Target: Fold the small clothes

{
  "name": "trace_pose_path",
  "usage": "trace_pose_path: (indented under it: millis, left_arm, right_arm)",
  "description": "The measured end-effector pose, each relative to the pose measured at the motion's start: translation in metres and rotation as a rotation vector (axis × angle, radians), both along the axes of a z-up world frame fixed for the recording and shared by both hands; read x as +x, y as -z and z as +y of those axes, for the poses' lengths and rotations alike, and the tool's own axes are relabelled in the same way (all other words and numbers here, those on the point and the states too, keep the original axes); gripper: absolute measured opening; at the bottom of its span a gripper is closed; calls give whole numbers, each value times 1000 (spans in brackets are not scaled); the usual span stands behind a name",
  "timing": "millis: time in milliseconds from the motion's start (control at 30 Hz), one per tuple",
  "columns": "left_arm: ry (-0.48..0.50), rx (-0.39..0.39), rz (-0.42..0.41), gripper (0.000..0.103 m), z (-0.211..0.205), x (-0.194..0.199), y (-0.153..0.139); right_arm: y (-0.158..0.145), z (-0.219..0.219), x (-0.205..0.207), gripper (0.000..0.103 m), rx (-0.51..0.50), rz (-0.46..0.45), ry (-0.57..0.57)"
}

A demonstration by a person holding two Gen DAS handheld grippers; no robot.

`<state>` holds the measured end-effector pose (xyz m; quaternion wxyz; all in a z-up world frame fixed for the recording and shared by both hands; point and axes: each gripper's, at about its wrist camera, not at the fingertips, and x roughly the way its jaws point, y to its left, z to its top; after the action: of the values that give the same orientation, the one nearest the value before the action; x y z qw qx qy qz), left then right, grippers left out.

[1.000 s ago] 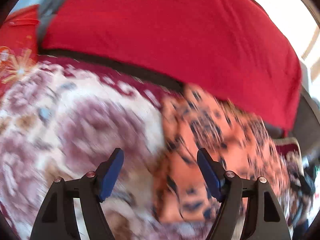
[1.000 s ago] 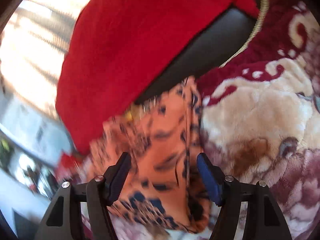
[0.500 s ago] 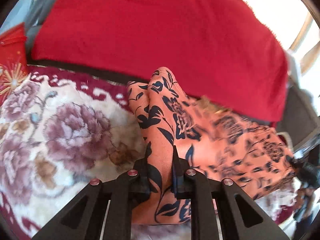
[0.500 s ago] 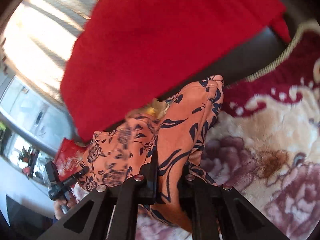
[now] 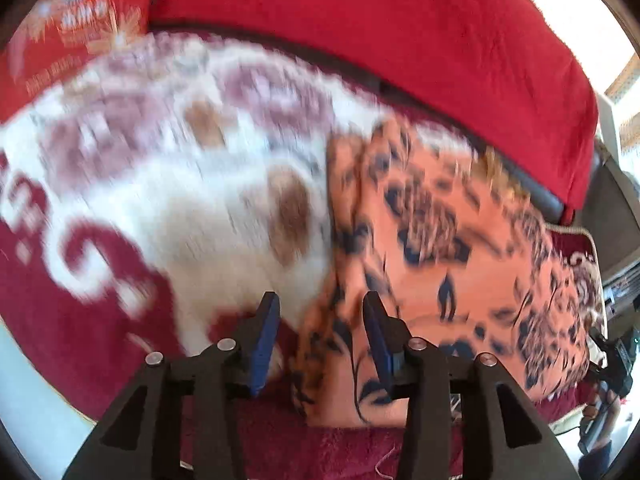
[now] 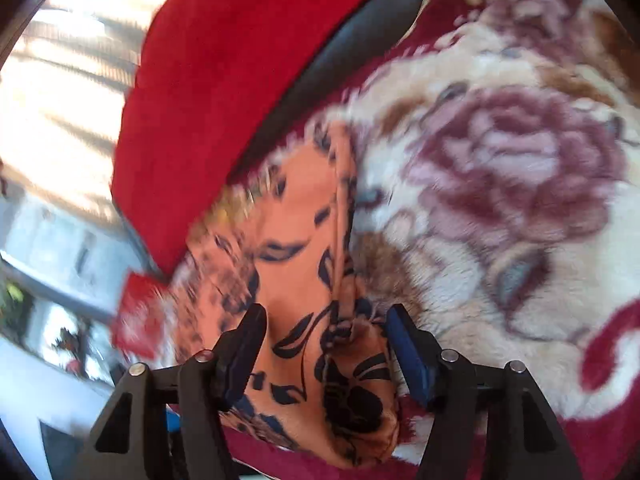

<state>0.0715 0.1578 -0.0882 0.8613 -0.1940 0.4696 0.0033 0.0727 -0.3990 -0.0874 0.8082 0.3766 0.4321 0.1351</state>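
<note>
The orange garment with a dark navy floral print (image 5: pixel 440 248) lies on a plush floral blanket (image 5: pixel 180 184) in cream, maroon and brown, close to the blanket's far edge beside a red throw (image 5: pixel 400 40) draped over a dark sofa back. In the left wrist view the garment spreads out to the right, with its left edge forming a fairly straight folded line and its near corner reaching down between the fingers. The left gripper (image 5: pixel 320 340) has its 2 blue-padded fingers apart, straddling that near corner; whether the pads touch the cloth cannot be told. This view is motion-blurred. A red printed bag (image 5: pixel 68 28) sits at the upper left.

In the right wrist view the same garment (image 6: pixel 304 280) runs up from the bottom of the frame toward the red throw (image 6: pixel 224 80), with a raised crease along its right edge where it meets the blanket (image 6: pixel 500 200). The right gripper (image 6: pixel 324 344) also stands apart, its 2 fingers on either side of the garment's bunched near end, gripping nothing. A bright window fills the far left.
</note>
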Motion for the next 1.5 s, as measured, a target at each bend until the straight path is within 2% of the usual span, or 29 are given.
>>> trace_pose_path:
  millis: [67,133,233,267,300,367,433,500,533,567,667,700,733,767,800,833,933,1033,1100,1233,1333,1400,1500]
  left_arm:
    - [13,31,-58,52,3,11,-18]
    - [59,52,-92,54,-3,30,-29]
    - [122,91,-130,62,-20,53,-32]
    - [133,89,-137,62,-22,57,-30]
    - [137,87,-135,62,-25,65,-27]
    - [132,71,-123,62,-28,79,-23]
    - [128,24,-120,62,-27,88,-22]
    - [133,21,-120,62,-31,98,-18]
    - [136,38,-113,62,-33,105,-16]
    - [134,49,-108,62,-35,109,-15]
    - [153,58,-84,62,-40,120,-9]
    - [162,61,-59,61,-42,125,-5]
    - [163,58,-50,35,-43,125,-4]
    - [163,68,-39,2,-44,127,-2]
    - [154,92,-33,3,-46,128,-3]
    - [141,81,-58,3,-44,124,-8]
    - [136,107,-137,3,-47,108,-30]
    - [145,125,-188,3,-50,96,-47]
    - [155,154,-184,3,-54,97,-45]
    - [148,144,-177,3,-54,99,-41]
    - [152,155,-174,3,-54,100,-39]
    - [145,157,-181,3,-51,98,-41]
    - [130,154,-225,3,-48,89,-54]
  right_arm:
    - [-13,-6,2,70,-41,-48,32]
    - [-24,-4,21,70,-59,-65,5]
    - [-32,13,55,70,-133,-71,-48]
    - [-30,20,70,70,-197,-68,-55]
    - [-28,23,79,70,-220,-52,-60]
    - [-14,26,98,70,-221,-18,-71]
    - [1,22,107,68,-172,16,-55]
    - [3,18,104,68,-149,1,-47]
    - [5,18,105,65,-147,-3,-48]
    - [6,19,106,57,-147,-3,-50]
    - [3,18,106,48,-162,8,-52]
    - [3,18,107,48,-171,14,-59]
    - [3,19,108,46,-179,21,-67]
    - [4,22,110,42,-196,24,-77]
    - [2,23,110,33,-208,23,-81]
    - [-2,25,110,23,-237,18,-80]
    - [-16,31,104,14,-327,5,-72]
    - [-33,43,98,13,-472,-23,-101]
    - [-31,46,101,13,-501,-11,-116]
    - [-17,36,108,16,-377,6,-105]
    - [-13,35,109,16,-335,5,-107]
    - [-13,34,111,14,-349,10,-104]
    - [-31,42,104,8,-461,-14,-80]
